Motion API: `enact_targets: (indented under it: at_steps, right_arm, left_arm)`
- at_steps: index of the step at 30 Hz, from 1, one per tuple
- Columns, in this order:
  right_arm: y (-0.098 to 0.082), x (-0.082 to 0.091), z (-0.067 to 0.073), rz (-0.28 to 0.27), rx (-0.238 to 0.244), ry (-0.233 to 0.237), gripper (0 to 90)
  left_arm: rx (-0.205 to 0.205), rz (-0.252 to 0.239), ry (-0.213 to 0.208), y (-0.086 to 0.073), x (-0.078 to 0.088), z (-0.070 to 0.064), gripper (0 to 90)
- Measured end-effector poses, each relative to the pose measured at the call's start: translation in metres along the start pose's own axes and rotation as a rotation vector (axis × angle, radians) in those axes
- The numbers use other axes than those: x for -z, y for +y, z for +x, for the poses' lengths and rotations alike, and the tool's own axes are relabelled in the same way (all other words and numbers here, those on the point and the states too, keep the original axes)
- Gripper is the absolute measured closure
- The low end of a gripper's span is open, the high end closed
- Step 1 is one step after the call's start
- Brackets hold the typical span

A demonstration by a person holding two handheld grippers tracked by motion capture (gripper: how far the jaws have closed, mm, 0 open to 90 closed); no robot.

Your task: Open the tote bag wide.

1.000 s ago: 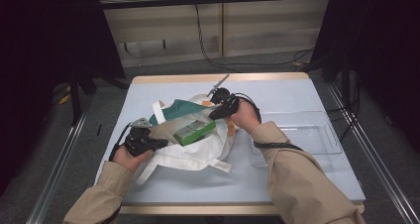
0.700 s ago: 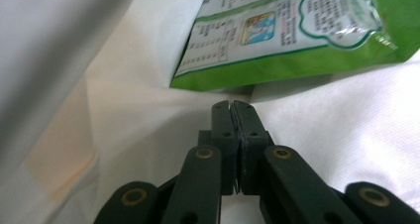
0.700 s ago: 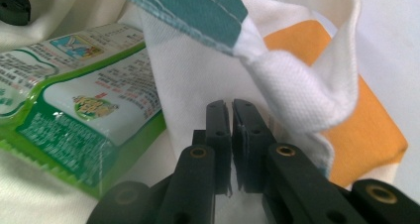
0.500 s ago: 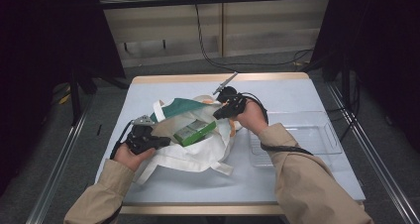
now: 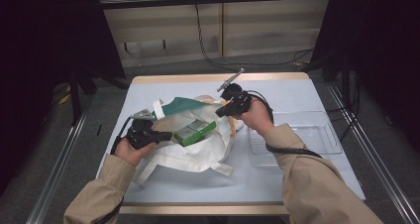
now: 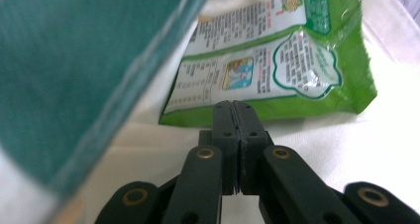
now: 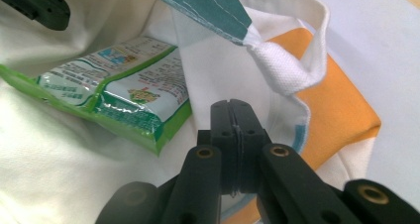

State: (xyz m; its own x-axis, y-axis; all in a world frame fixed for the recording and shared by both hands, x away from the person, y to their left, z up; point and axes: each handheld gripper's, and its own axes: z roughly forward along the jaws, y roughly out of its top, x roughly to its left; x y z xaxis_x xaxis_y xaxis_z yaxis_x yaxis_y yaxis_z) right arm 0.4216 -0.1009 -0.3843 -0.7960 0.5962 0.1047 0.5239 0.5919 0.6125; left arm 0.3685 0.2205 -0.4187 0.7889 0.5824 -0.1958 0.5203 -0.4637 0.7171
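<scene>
A white tote bag (image 5: 198, 154) with a dark green panel (image 6: 74, 60) and an orange panel (image 7: 341, 120) lies mid-table, its mouth held open. Inside it rests a green snack packet (image 5: 195, 132), printed side up (image 6: 277, 60) (image 7: 119, 100). My left gripper (image 5: 166, 135) is at the bag's left rim, its jaws pressed together (image 6: 233, 105) on the white cloth just in front of the packet. My right gripper (image 5: 221, 111) holds the far right rim raised. Its jaws have just been closing and now meet (image 7: 232, 105), with thin bag cloth pinched at the tips beside the handle (image 7: 297, 60).
A clear plastic tray (image 5: 297, 140) sits on the table (image 5: 307, 92) to the right of the bag, under my right forearm. Bare light-blue table surface lies behind and in front of the bag. Dark curtains and cables stand beyond the far edge.
My right gripper has risen and shifted right, lifting the bag's rim and widening its mouth. The left gripper has stayed in place.
</scene>
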Motion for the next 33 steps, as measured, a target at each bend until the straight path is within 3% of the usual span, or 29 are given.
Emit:
enact_targets:
  at_steps: [4, 20, 33]
  right_arm:
    - [-0.001, 0.007, 0.003, -0.009, -0.006, 0.007, 89.8]
    - [-0.013, 0.029, 0.019, -0.041, 0.017, 0.019, 90.0]
    - [-0.025, 0.027, 0.044, -0.044, 0.038, 0.044, 90.0]
  left_arm:
    - [-0.030, -0.003, -0.005, 0.007, 0.002, -0.003, 90.0]
    - [-0.041, 0.008, -0.011, 0.024, 0.004, -0.012, 90.0]
    - [-0.070, 0.009, -0.009, 0.036, 0.003, -0.014, 90.0]
